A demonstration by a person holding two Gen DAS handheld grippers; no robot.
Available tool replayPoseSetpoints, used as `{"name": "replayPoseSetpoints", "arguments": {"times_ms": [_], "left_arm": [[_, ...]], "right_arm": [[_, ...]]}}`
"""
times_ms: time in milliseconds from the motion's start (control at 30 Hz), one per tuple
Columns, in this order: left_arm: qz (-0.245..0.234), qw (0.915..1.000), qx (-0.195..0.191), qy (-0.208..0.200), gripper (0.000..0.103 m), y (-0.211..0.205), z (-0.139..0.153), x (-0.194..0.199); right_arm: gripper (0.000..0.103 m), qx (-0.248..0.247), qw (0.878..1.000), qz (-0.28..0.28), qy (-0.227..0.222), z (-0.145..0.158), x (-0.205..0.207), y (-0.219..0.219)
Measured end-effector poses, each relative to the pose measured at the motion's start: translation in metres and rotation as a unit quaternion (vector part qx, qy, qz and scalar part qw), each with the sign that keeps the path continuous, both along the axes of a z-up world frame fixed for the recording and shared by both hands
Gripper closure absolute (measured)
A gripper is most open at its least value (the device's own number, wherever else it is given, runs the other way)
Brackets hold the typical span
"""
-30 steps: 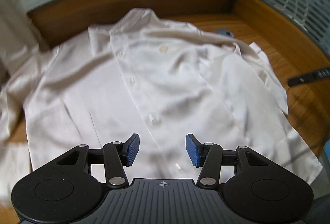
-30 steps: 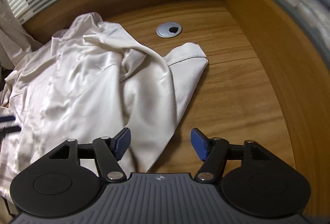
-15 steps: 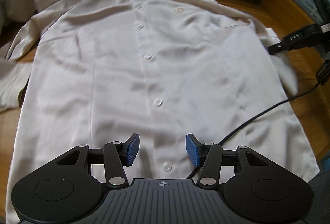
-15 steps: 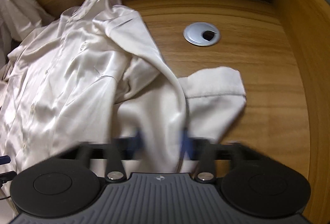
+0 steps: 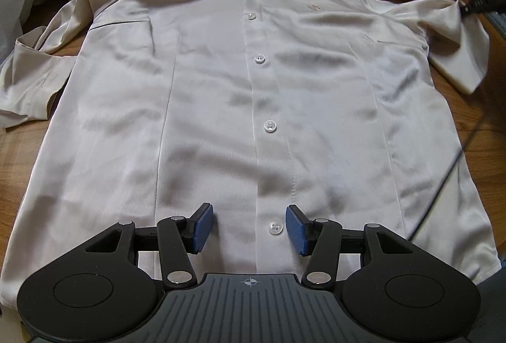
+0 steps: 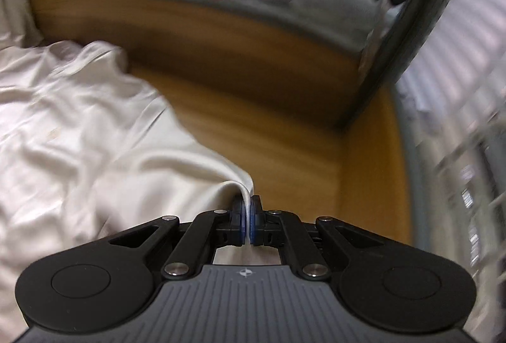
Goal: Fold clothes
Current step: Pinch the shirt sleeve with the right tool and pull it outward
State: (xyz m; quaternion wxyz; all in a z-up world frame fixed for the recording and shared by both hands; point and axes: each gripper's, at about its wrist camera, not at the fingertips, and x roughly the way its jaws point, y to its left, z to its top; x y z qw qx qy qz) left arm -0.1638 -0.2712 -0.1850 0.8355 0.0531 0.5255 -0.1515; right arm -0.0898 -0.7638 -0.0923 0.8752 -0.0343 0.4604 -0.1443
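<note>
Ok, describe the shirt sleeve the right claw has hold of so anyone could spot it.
On the wooden desk lies a cream button-up shirt. Its right-hand sleeve is lifted, pinched in the right claw, unlike the other sleeve, which lies crumpled.

left wrist view: sits low behind left gripper [image 5: 249,230], faces 12 o'clock along buttoned shirt [image 5: 221,96] from hem to collar, close above it, whole front in frame, counter [image 5: 19,147] showing at 9 o'clock edge.
right wrist view: sits behind right gripper [image 6: 247,226], very near cloth, faces 12 o'clock toward wooden back panel [image 6: 221,36] and corner at 1 o'clock; blurred.
shared: same shirt [image 6: 79,128], filling 9 o'clock half of right view; right gripper's black tip visible at 2 o'clock in left view.
</note>
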Motion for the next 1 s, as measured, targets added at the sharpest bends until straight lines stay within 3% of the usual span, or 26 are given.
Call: {"name": "replayPoseSetpoints", "arguments": {"times_ms": [100, 167, 200, 233, 367, 500, 633, 1000], "left_arm": [[0.004, 1.0000, -0.002, -0.001, 0.048, 0.000, -0.001, 0.000], [0.010, 0.9999, -0.009, -0.001, 0.048, 0.002, 0.001, 0.000], [0.012, 0.9998, -0.013, -0.005, 0.048, 0.004, 0.003, -0.001], [0.013, 0.9997, -0.018, -0.011, 0.048, 0.005, 0.006, -0.003], [0.006, 0.9988, -0.034, -0.034, 0.048, 0.013, 0.022, -0.015], [-0.007, 0.9973, -0.049, -0.054, 0.048, 0.025, 0.036, -0.032], [-0.029, 0.9958, -0.064, -0.059, 0.048, 0.043, 0.041, -0.055], [-0.110, 0.9900, -0.080, -0.037, 0.047, 0.081, 0.016, -0.130]], "right_arm": [[0.099, -0.008, 1.000, -0.013, 0.003, -0.002, 0.015, -0.014], [0.086, -0.007, 1.000, -0.019, 0.010, -0.006, 0.020, -0.018], [0.070, -0.008, 1.000, -0.021, 0.011, -0.008, 0.021, -0.018], [0.062, -0.011, 1.000, -0.021, 0.011, -0.009, 0.020, -0.018], [0.059, 0.008, 1.000, -0.016, -0.005, -0.003, -0.002, -0.006], [0.048, 0.047, 0.998, -0.007, -0.030, 0.010, -0.036, 0.017], [0.046, 0.086, 0.995, -0.001, -0.053, 0.021, -0.077, 0.049], [0.042, 0.128, 0.990, -0.022, -0.054, 0.026, -0.214, 0.155]]}}
